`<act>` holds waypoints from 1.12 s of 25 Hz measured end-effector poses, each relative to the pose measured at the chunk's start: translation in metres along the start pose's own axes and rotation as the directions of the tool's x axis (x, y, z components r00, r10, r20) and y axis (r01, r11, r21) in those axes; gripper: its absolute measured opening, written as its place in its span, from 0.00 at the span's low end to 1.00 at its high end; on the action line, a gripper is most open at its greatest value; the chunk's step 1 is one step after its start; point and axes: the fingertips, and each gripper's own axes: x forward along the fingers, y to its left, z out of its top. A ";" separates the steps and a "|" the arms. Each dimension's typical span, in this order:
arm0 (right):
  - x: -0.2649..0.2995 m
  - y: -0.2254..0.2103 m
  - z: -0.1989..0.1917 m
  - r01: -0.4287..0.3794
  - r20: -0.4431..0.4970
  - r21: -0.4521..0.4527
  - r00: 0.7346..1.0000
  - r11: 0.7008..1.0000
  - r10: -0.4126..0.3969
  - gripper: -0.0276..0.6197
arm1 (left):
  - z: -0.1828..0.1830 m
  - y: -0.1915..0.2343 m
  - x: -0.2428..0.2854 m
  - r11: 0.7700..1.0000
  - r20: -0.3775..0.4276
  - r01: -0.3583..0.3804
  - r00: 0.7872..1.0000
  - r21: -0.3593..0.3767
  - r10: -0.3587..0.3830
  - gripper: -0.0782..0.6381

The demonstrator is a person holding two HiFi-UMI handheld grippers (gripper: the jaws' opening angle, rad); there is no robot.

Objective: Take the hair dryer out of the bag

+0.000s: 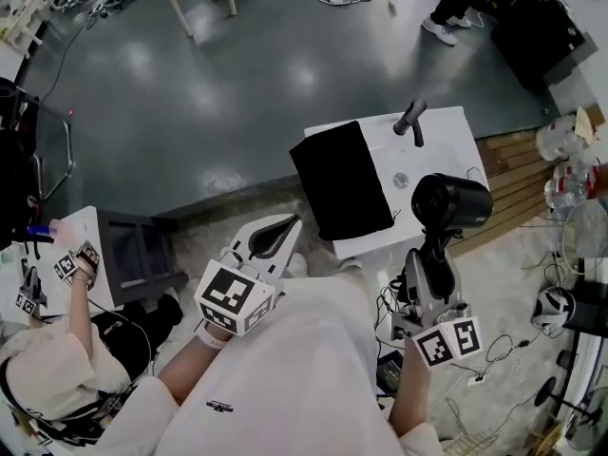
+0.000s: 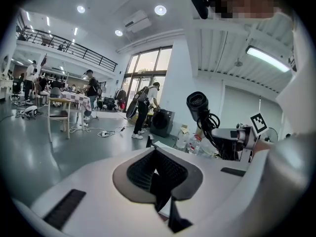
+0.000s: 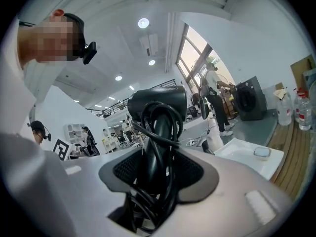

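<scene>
The black hair dryer (image 1: 451, 202) is in the air over the white table's near edge, its cord wound round the handle. My right gripper (image 1: 432, 259) is shut on that handle from below; in the right gripper view the hair dryer (image 3: 158, 107) stands up between the jaws of the gripper (image 3: 158, 169). The black bag (image 1: 342, 179) lies flat on the left part of the table (image 1: 442, 136). My left gripper (image 1: 275, 237) hovers just left of the bag's near end, shut and holding nothing. Seen from the left gripper (image 2: 157, 171), the hair dryer (image 2: 197, 102) is up at the right.
A black handle-like piece (image 1: 410, 119) and a small round thing (image 1: 400, 180) rest on the table. A wooden pallet (image 1: 518, 183) with bottles (image 1: 560, 190) lies to the right, cables (image 1: 494, 350) on the floor below it. Another person (image 1: 57, 359) sits at the lower left.
</scene>
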 end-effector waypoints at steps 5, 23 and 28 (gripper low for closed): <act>0.001 0.005 0.000 -0.016 -0.007 -0.040 1.000 0.999 0.016 0.37 | 0.007 -0.006 0.004 1.000 0.010 0.022 1.000 0.010 -0.022 0.12; 0.002 0.009 -0.014 -0.015 -0.070 -0.055 0.997 0.998 0.012 0.37 | -0.001 -0.016 0.018 0.998 -0.006 0.067 0.998 -0.020 -0.067 0.12; -0.001 0.014 -0.021 -0.007 -0.069 -0.056 0.998 0.998 0.003 0.37 | -0.006 -0.015 0.016 0.997 -0.007 0.077 0.997 -0.021 -0.078 0.12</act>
